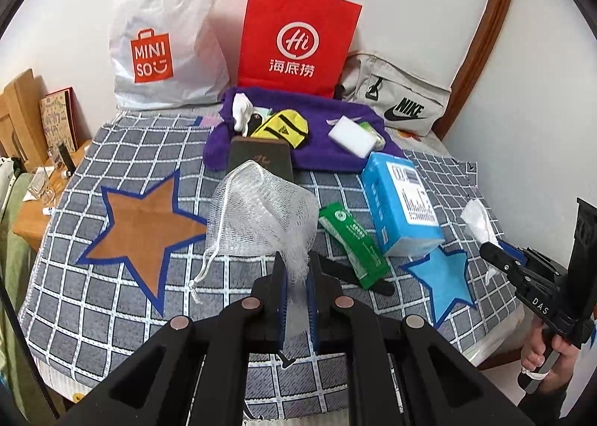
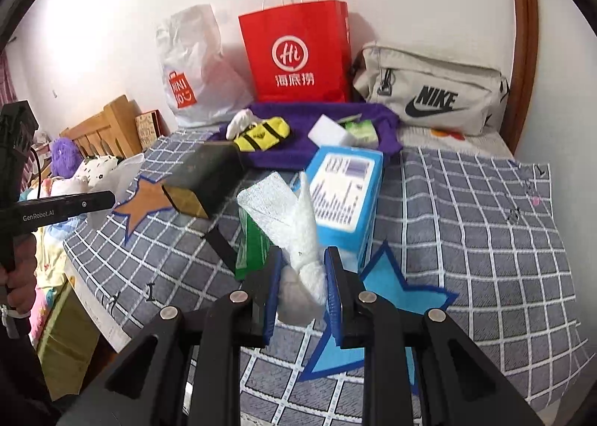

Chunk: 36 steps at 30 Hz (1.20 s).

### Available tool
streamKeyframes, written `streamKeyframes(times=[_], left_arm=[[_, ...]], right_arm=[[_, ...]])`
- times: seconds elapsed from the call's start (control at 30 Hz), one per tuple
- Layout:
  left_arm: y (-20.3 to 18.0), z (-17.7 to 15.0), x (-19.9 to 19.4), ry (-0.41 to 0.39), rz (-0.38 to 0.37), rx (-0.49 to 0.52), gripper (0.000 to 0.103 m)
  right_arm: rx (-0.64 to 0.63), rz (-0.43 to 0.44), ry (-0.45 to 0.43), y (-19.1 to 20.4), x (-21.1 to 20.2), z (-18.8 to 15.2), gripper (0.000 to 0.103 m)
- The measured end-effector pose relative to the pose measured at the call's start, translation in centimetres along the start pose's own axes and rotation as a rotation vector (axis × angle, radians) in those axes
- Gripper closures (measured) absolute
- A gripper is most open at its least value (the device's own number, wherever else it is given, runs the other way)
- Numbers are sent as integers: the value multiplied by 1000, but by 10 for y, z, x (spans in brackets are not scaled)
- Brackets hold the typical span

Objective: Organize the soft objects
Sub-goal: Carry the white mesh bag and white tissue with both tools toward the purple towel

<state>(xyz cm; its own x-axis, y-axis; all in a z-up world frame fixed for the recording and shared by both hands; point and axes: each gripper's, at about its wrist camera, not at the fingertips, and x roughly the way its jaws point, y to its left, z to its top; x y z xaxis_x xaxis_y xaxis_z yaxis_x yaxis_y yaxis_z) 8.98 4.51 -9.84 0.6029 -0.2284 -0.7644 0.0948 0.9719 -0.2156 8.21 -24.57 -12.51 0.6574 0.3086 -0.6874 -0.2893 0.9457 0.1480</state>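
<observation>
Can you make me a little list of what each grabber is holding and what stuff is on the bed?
left gripper: jaws shut on white mesh pouch
right gripper: jaws shut on white tissue
bed cover: grey checked, with star patches
in the middle: blue box, green packet, dark box
on purple towel: yellow pouch, white sponge
at the wall: white Miniso bag, red paper bag, Nike bag

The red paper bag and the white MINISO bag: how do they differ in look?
The red paper bag stands stiff with flat sides and white twisted handles; the white MINISO bag is crumpled plastic and shows no handles. Both stand against the wall behind the checked blanket.
</observation>
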Motion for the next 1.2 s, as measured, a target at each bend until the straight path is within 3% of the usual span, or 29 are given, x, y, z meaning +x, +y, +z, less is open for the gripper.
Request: streamKeyframes(times=[0.57, 1.2], left_arm=[[0, 36, 3, -25, 18, -11, 93], [13, 93, 58, 9, 20, -46, 93]], right_arm=[[-19, 18, -50, -5, 10, 50, 80], [-30, 3, -54, -27, 71, 111, 80]])
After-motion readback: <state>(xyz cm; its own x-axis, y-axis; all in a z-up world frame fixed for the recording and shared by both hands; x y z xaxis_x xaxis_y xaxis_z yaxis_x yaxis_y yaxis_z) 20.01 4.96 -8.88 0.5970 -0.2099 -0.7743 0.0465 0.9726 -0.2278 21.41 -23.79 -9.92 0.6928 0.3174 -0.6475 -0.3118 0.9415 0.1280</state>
